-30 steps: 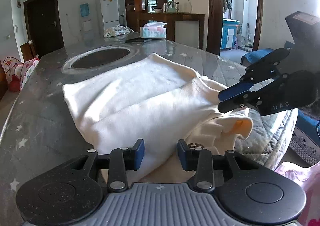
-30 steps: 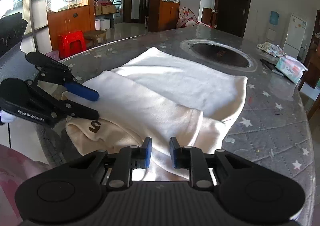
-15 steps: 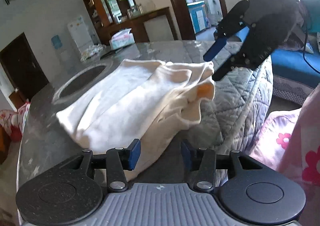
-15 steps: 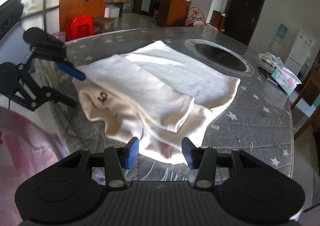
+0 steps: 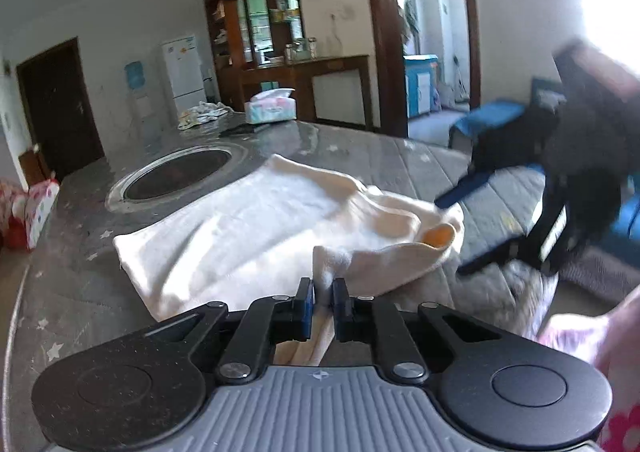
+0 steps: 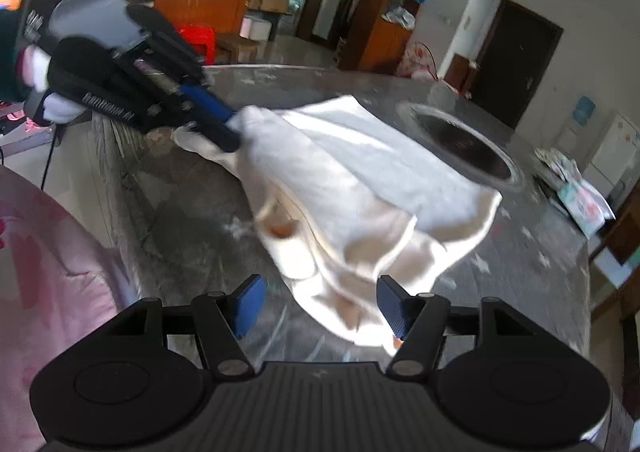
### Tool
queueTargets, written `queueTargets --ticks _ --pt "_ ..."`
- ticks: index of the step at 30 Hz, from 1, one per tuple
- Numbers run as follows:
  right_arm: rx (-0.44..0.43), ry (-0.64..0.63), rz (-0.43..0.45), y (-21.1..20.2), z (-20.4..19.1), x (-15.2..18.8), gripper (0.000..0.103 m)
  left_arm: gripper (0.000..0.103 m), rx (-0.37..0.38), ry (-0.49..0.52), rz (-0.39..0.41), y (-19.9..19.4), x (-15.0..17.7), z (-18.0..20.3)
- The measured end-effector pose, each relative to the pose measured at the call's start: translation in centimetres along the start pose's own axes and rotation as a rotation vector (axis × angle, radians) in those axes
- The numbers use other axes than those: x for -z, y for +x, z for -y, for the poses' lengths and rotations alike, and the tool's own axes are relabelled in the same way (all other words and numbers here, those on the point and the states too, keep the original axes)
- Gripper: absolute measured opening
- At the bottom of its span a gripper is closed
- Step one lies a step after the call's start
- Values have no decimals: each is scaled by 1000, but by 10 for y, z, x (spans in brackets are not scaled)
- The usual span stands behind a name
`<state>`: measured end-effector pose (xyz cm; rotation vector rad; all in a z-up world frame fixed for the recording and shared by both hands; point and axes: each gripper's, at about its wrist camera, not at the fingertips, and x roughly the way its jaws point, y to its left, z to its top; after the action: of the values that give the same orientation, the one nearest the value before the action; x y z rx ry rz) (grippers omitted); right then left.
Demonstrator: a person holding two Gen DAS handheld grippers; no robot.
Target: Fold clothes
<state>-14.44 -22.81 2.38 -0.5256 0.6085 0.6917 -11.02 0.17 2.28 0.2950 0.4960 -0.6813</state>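
Left gripper (image 5: 321,302): jaws clamped on a near edge of the cream garment (image 5: 256,228). Right gripper (image 6: 320,304): jaws wide apart, empty. Garment lies bunched on the grey table (image 5: 80,292), partly lifted. Judged light, limp, non-slip; grasp hems or corners. Beyond: tissue box (image 5: 270,109).

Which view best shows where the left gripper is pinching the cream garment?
The left wrist view: the left gripper shows its fingers closed on a fold of the cream garment. The right wrist view shows that gripper from the side, gripping the garment's far corner, blurred.
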Motion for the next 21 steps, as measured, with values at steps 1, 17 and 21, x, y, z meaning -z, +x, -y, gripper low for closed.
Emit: queueTargets --ticks 1,17,21 --pt "-5 -1 5 4 1 -1 63 11 6 -19 2 2 -3 -4" --pt "-113 134 22 29 29 -22 15 44 5 46 -62 -7 25 0" --pt "-115 145 27 28 30 -25 15 45 -13 115 -79 -8 35 8"
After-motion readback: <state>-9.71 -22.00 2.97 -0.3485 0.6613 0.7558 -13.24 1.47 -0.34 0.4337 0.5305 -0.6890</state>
